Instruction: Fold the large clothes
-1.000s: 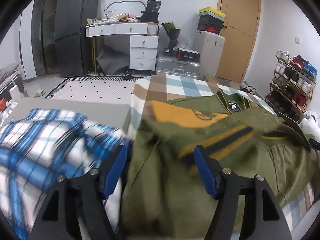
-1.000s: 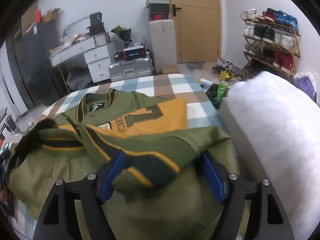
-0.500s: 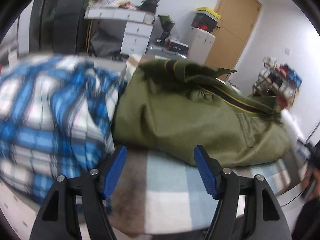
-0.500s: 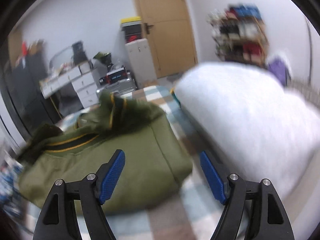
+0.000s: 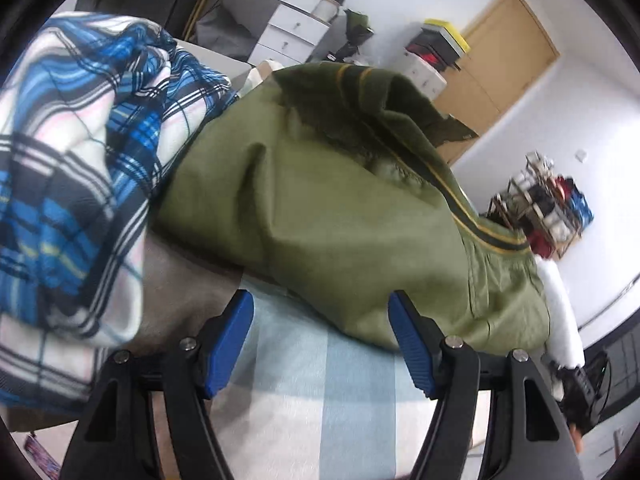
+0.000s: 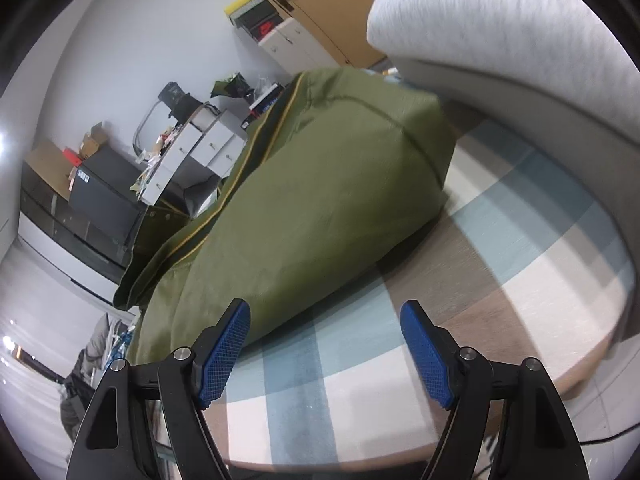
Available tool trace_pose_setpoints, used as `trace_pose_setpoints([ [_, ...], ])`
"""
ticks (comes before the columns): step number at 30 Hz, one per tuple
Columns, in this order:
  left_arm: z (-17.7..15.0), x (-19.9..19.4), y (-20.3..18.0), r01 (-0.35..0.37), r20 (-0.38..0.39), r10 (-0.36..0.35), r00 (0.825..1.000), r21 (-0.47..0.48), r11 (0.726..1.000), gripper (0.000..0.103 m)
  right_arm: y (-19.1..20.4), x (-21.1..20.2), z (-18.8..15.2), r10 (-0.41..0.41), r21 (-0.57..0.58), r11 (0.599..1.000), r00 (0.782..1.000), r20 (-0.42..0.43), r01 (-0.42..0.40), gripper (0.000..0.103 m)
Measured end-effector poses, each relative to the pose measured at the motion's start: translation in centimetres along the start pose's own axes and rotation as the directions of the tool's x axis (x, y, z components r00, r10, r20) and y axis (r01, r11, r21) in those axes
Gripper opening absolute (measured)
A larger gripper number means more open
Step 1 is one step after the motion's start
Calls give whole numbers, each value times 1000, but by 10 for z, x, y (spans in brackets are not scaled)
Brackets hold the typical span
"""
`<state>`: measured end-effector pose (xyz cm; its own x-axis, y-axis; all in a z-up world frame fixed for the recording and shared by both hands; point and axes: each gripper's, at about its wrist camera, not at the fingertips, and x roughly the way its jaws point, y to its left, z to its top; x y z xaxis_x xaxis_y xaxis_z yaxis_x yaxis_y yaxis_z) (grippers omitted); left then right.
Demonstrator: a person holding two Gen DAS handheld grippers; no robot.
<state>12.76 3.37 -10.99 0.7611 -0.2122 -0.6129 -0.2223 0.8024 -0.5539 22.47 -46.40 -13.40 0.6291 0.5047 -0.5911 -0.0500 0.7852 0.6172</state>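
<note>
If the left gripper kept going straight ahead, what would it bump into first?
Most likely the near edge of the green jacket, lying just ahead of the open left gripper on the checked blanket. The gripper tilts downward, so it might brush the blanket first; depth is hard to judge.

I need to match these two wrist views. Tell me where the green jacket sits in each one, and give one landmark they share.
Left wrist: green jacket fills the centre, beyond the open left gripper.
Right wrist: green jacket centre-left, beyond the open right gripper.
Shared landmark: the wooden door.
</note>
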Motion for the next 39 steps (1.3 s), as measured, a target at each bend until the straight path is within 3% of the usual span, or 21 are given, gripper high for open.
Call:
trace_pose_setpoints([
  [4, 7, 11, -4, 19, 3, -19, 1000, -15, 1000, 65, -3, 12, 1, 10, 35, 999, 1000, -16, -9, 77],
  [7, 13, 25, -8, -13, -20, 12, 1000, -40, 999, 65, -7, 21, 5, 24, 87, 996, 1000, -19, -22, 77],
  [12, 17, 32, -17, -62, 10, 62, 998, -50, 997, 65, -10, 37, 18, 67, 158, 985, 998, 9, -68, 76],
  [14, 18, 33, -19, -79, 38, 81, 996, -50, 996, 65, -10, 46, 22, 83, 183, 979, 996, 17, -85, 60],
  [16, 19, 32, -19, -84, 67, 87, 994, -49, 995, 49, -11, 51, 21, 71, 192, 979, 997, 29, -76, 35],
  [18, 18, 28, -21, -72, 85, 74, 994, -35, 997, 22, -11, 53, 18, 66, 197, 978, 997, 42, -73, 16],
  [20, 17, 22, -22, -61, 97, 63, 993, -22, 998, 10, -8, 45, 14, 51, 171, 983, 996, 67, -62, 10],
  [22, 13, 15, -21, -43, 104, 44, 994, -5, 999, 6, 4, 38, 8, 8, 99, 995, 996, 85, -16, 6],
  [28, -11, -17, -14, -26, 89, 22, 996, 48, 998, 5, 6, 13, -13, -19, 31, 999, 997, 78, 17, 5],
  [32, -46, -52, -13, -50, 59, 42, 997, 139, 989, 7, -3, -24, -46, -1, 3, 1000, 998, 58, 1, 6],
  [35, -61, -61, -22, -91, 14, 91, 996, 254, 963, 13, -15, -44, -66, 4, 29, 1000, 999, 45, -5, 10],
  [37, -66, -66, -29, -107, 5, 111, 994, 317, 942, 16, -20, -51, -69, -14, 62, 998, 999, 40, 11, 30],
  [39, -66, -69, -32, -140, 15, 144, 989, 349, 927, 28, -23, -57, -65, -42, 80, 996, 998, 43, 38, 46],
])
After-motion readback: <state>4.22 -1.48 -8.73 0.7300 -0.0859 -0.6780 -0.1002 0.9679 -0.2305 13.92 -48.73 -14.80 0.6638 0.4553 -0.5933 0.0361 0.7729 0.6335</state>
